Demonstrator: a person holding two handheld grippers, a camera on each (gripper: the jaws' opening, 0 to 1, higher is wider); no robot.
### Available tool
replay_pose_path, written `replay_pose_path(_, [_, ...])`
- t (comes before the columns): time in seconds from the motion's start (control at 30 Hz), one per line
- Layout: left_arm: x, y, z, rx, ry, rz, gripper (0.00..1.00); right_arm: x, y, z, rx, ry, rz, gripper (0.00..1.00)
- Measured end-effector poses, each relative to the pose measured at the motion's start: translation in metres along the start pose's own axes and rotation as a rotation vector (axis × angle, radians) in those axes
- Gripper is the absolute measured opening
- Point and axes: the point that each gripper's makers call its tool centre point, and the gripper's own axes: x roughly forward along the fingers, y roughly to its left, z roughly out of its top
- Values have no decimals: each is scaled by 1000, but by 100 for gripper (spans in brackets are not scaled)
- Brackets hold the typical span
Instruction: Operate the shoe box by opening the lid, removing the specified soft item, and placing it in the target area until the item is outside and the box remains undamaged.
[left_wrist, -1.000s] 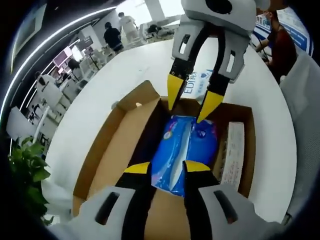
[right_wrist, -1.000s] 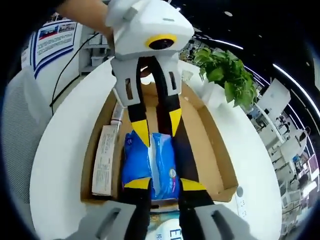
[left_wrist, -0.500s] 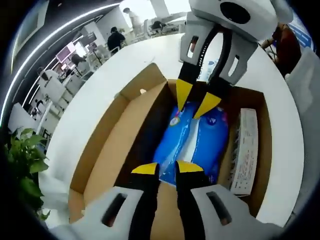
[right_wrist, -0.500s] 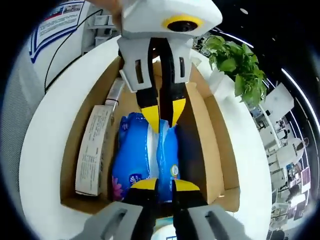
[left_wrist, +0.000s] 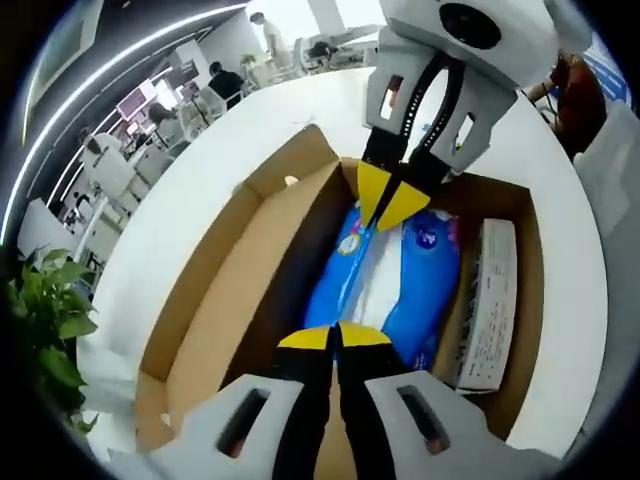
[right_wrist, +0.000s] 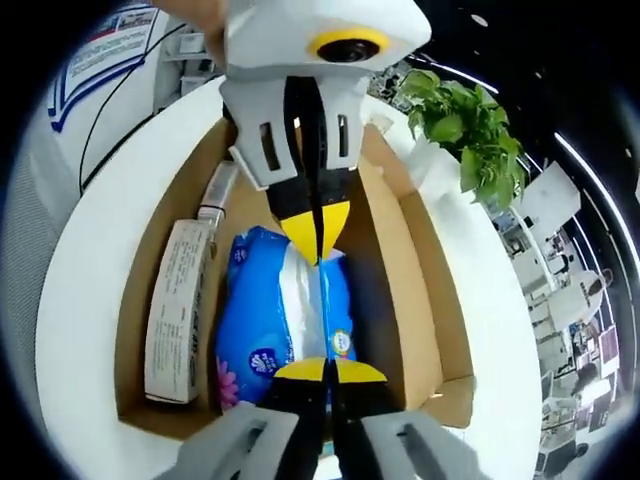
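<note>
As the blue tissue pack (left_wrist: 395, 285) lies lengthwise in the open shoe box (left_wrist: 235, 300), left tongs (left_wrist: 335, 338) and right tongs (right_wrist: 330, 372) pinch its opposite ends, jaws closed, equally near.

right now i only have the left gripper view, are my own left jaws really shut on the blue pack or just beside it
observer: In the right gripper view, the left gripper is shut, its yellow tips pinching the white middle strip of the blue pack.
operator: and the right one's tips
observer: The right gripper has its tips together on the pack's opposite end, inside the shoe box.
operator: anything tucked near my end of the box
observer: A slim pale item, too small to identify, lies past the long white carton.
</note>
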Motion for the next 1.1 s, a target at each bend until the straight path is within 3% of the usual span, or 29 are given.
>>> replay_pose_path(0.53, [-40,7,19,36,-12,52,0,-28,-15,28,-9,-47,-57,0])
replay_pose_path(0.8, [-62,11,35,68,3,61,0,-50,-24,42,-18,-74,-86,0])
replay_pose_path(1.1, [-76,13,54,54,-25,88,0,-73,-36,48,-4,-93,-124,0])
